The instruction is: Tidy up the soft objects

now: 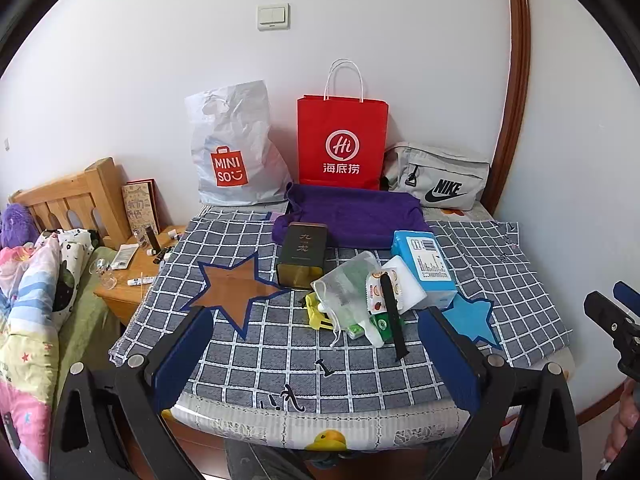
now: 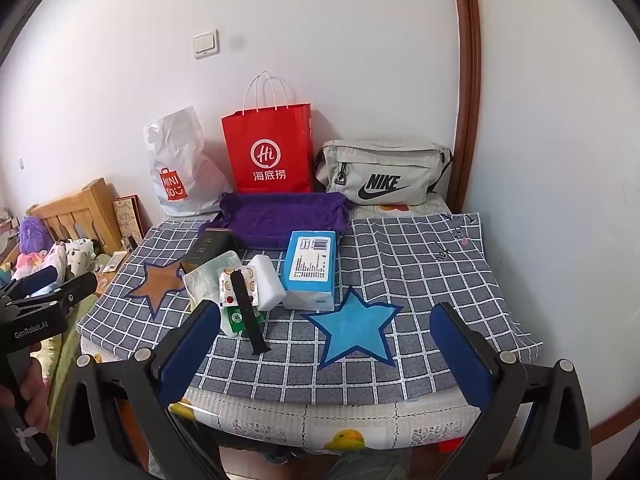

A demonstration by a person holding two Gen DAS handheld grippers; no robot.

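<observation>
Both your hand-held grippers, left (image 1: 316, 356) and right (image 2: 326, 354), are spread wide, empty. Nothing sorted yet: purple towel (image 1: 352, 216), tissue pack (image 2: 310, 270), sponge (image 2: 267, 282) untouched on surface (image 2: 420, 272).

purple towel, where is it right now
The purple towel lies at the back of the checked tablecloth, in front of the red paper bag, behind the blue tissue pack.

both wrist views look downward over the same table (image 1: 280, 360).
</observation>
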